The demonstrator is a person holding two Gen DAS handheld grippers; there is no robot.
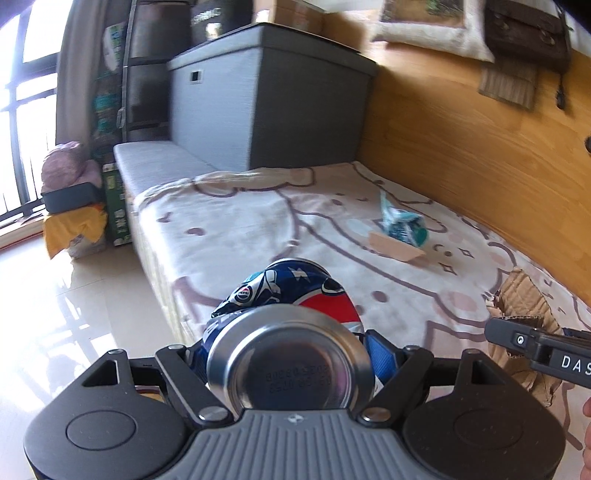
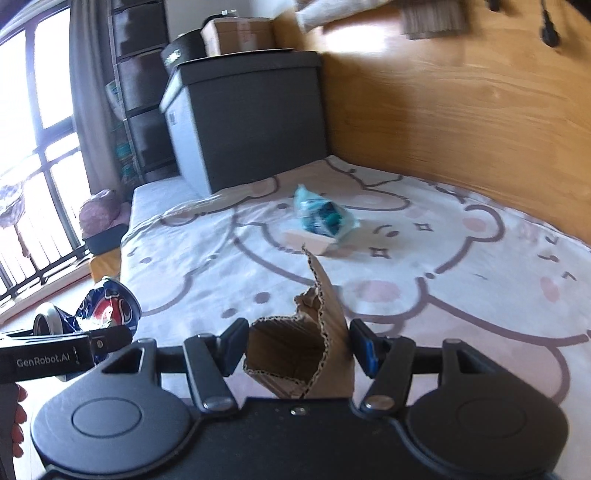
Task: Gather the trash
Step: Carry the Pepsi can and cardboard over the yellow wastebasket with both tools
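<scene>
Sunlit window (image 1: pixel 22 110), wooden wall (image 1: pixel 480 155)

Teal packet (image 2: pixel 323 218) on bed blurred, print unreadable; can (image 1: pixel 291 354) hides the left pads; bag (image 1: pixel 524 35) cut by frame edge.

Daylight poured in from the window (image 1: pixel 22 110) at the upper left of both views, blown out to white. Glare streaked the glossy floor (image 1: pixel 55 332) at lower left. Motion blur softened the background, and fisheye distortion bent the wooden wall (image 2: pixel 461 110) at right.

Both wrist views face along the bed (image 1: pixel 258 229), sharing its blanket
</scene>
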